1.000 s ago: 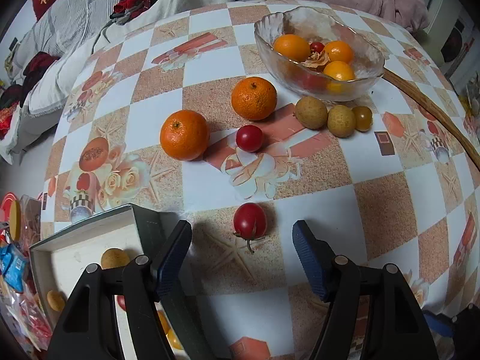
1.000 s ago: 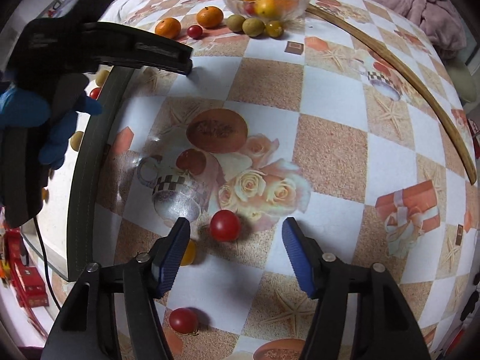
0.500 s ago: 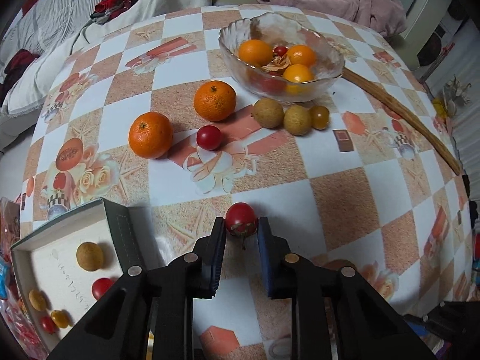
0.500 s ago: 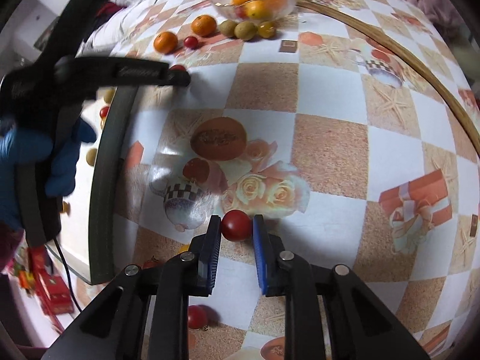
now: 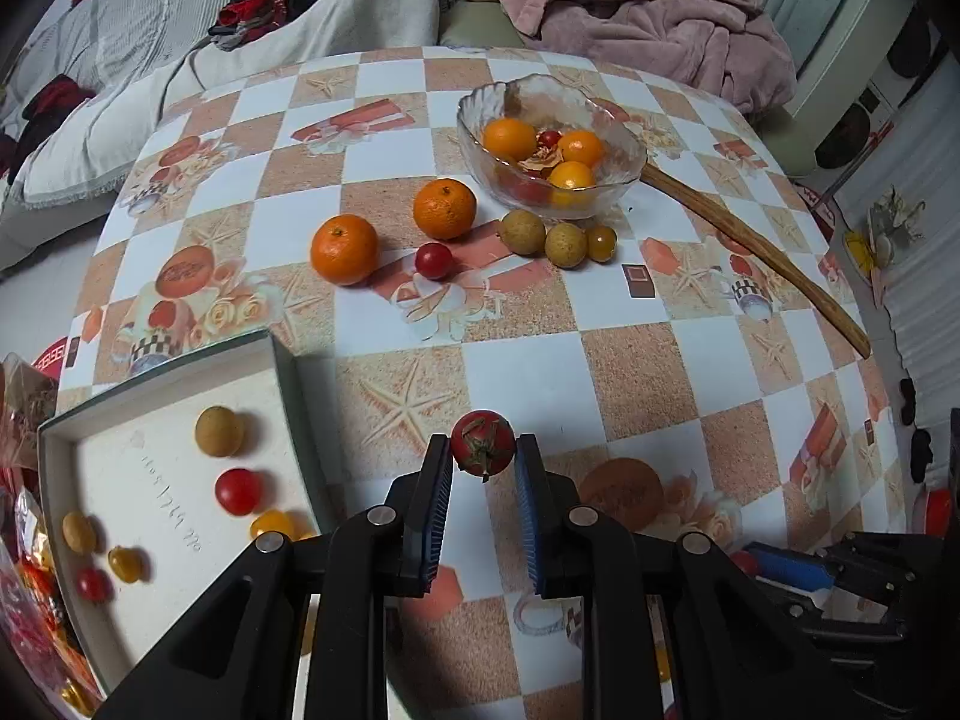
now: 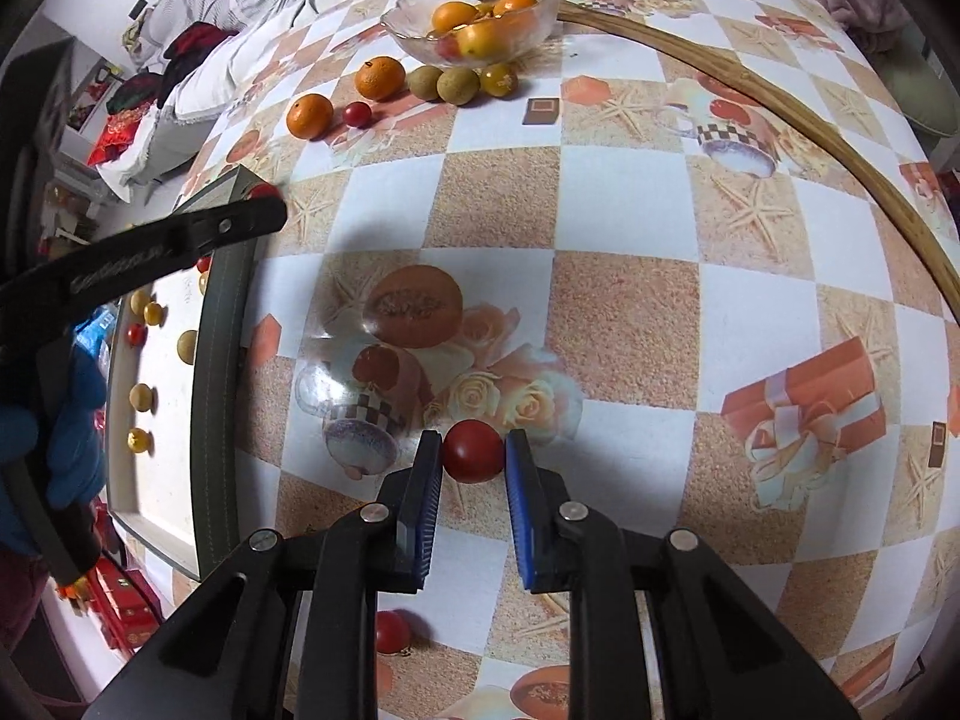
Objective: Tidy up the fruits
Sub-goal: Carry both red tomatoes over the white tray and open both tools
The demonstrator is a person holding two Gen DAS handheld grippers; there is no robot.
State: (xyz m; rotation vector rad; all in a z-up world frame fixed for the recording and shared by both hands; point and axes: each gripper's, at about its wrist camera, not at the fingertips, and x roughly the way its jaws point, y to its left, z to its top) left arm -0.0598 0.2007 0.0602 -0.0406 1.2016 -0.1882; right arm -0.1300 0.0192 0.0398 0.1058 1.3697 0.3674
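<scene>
Two grippers, and I see each one closed on a fruit: left gripper [image 5: 483, 459] fingers [image 5: 441, 474] clamp a stemmed cherry tomato [image 5: 483, 442], right gripper [image 6: 474, 456] fingers [image 6: 427, 471] squeeze a red tomato [image 6: 473, 452], both above the tabletop [image 6: 630, 312].

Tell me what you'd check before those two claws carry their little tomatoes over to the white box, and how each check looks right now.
1. Left gripper shut on its cherry tomato: ok, pads touch both sides, stem end facing the camera.
2. Right gripper shut on its own cherry tomato: ok.
3. Both tomatoes lifted off the tablecloth: cannot tell.
4. Room in the white box: ok, bare floor shows between the few fruits in it.
5. Path for the right gripper: not ok, the left gripper's arm lies across the box.
6. Stray tomato near the right gripper: not ok, easily knocked.
</scene>
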